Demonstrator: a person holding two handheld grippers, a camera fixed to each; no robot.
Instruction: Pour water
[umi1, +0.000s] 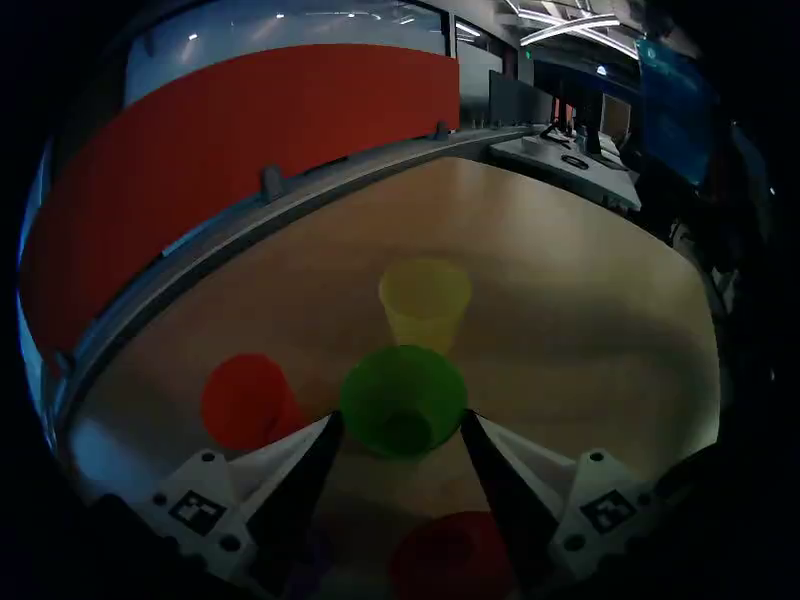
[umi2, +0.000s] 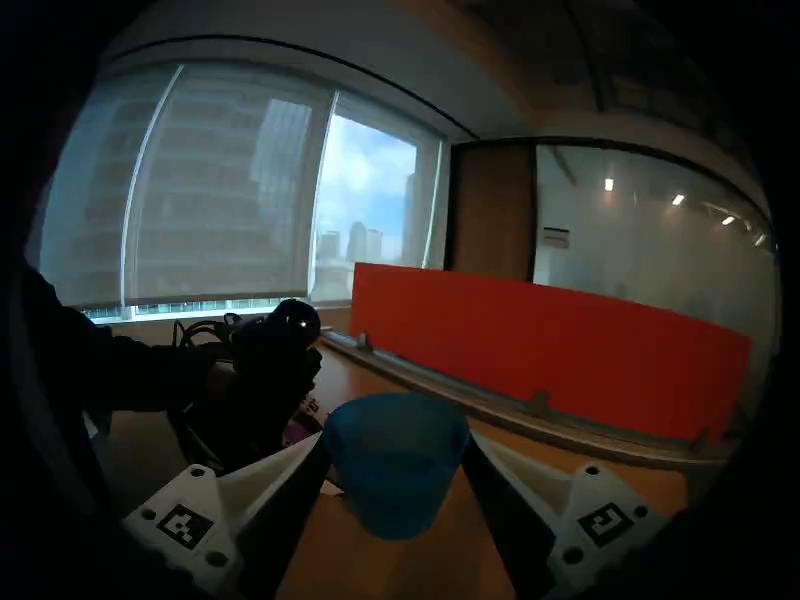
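Blue cup (umi2: 395, 465): I see it upright, clamped between the right gripper's (umi2: 395, 442) fingers, over the table (umi2: 420, 575).
Left gripper (umi1: 400, 417): grasping the green cup (umi1: 403, 395) by both sides.
Yellow cup (umi1: 425, 300): just beyond the green.

No readable words, brands or numbers anywhere. Just black-and-white square code markers (umi1: 197, 510) on the finger bases of the left gripper (umi1: 400, 415), with more on the right gripper (umi2: 395, 440): patterns, not letters. On the far wall, a small pale sign (umi2: 556, 237), perhaps printed, too blurred to make out.
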